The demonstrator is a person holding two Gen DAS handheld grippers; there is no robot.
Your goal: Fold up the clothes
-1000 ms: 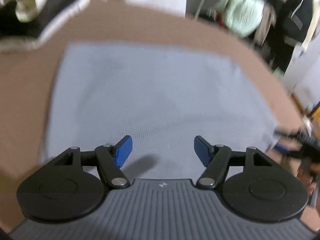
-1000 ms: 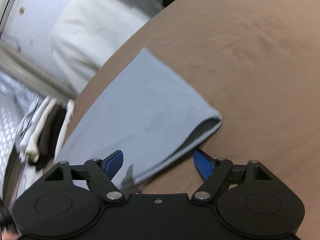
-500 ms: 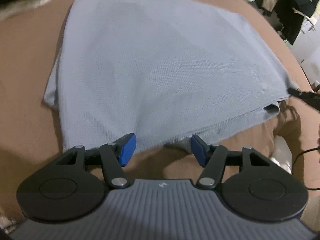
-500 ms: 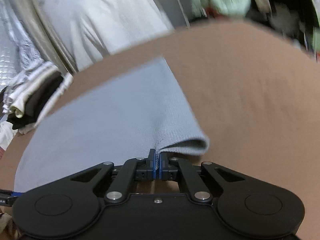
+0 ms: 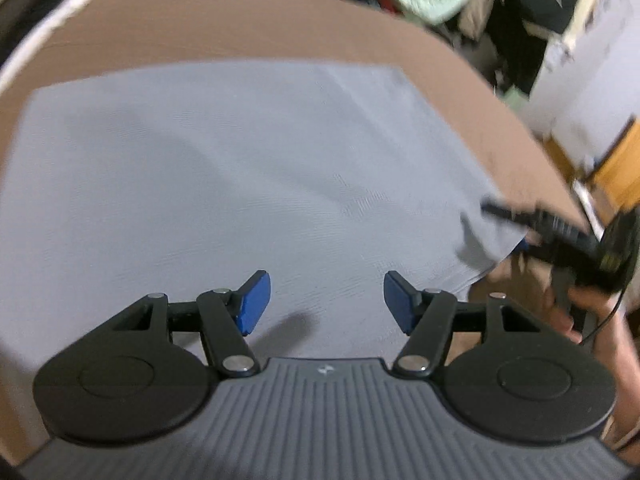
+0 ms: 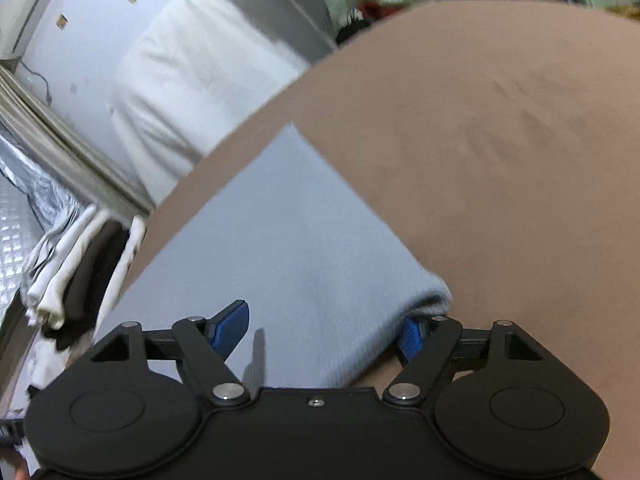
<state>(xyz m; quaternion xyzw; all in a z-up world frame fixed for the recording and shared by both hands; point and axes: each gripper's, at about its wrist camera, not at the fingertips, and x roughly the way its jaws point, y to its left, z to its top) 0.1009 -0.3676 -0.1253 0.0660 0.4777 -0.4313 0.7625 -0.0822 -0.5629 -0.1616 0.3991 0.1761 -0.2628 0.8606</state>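
Both the left gripper [image 5: 327, 300] and right gripper [image 6: 326, 330] are hovering wide open, holding nothing, over the soft, light, floppy grey cloth [image 5: 240, 184], which is lying flat on the brown table [image 6: 500, 160] and is probably best pinched at its near corners.

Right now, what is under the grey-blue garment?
The grey-blue garment lies flat on the brown surface, which shows around its edges. Anything beneath its middle is covered and cannot be seen.

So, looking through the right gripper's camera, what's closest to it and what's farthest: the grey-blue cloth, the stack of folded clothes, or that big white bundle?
1. Grey-blue cloth, directly between the open fingers.
2. Stack of folded clothes, off to the left.
3. White bundle, upper left, beyond the brown surface.
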